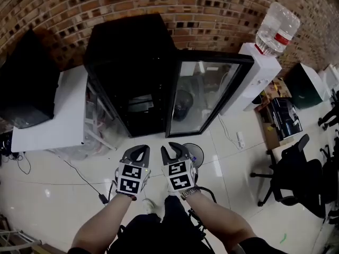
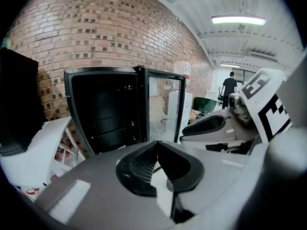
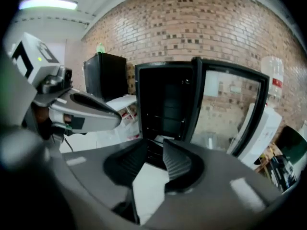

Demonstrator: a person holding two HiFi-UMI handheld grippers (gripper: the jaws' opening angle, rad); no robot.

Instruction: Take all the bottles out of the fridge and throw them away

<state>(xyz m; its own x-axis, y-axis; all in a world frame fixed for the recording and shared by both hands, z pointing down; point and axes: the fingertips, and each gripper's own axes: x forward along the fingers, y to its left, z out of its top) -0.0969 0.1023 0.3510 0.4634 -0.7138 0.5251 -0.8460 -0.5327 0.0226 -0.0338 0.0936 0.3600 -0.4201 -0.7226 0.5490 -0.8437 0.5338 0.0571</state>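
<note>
1. Where the left gripper view looks along its own jaws, the left gripper (image 2: 156,143) has its tips together at the far end. The ribbed pads form a closed V that holds nothing, and only pale floor shows behind them.
2. The right gripper (image 3: 154,145) has its jaws a narrow gap apart. Nothing sits in that gap, and the dark inside of the fridge (image 3: 163,104) shows through it.
3. In the head view, both grippers are held side by side, close together but not touching. They are above the floor (image 1: 63,194) and point toward the fridge front. Neither touches the fridge.
4. The fridge is a black cabinet standing at the far edge of the floor, against the brick wall (image 1: 212,4). Its glass door (image 1: 204,94) is swung open to the right.
5. Bottles: the fridge interior is too dark in all three views to tell whether any are on the shelves. Neither gripper carries one.
6. Just right of the open door stands a white water dispenser (image 1: 257,73) with a tilted water jug (image 1: 277,25) on top.
7. Left of the fridge is a white table (image 1: 58,110), with a black box (image 1: 26,83) at its far left end.
8. A black office chair (image 1: 296,179) stands near the right edge of the floor.
9. A person (image 2: 229,87) stands far back in the room.
</note>
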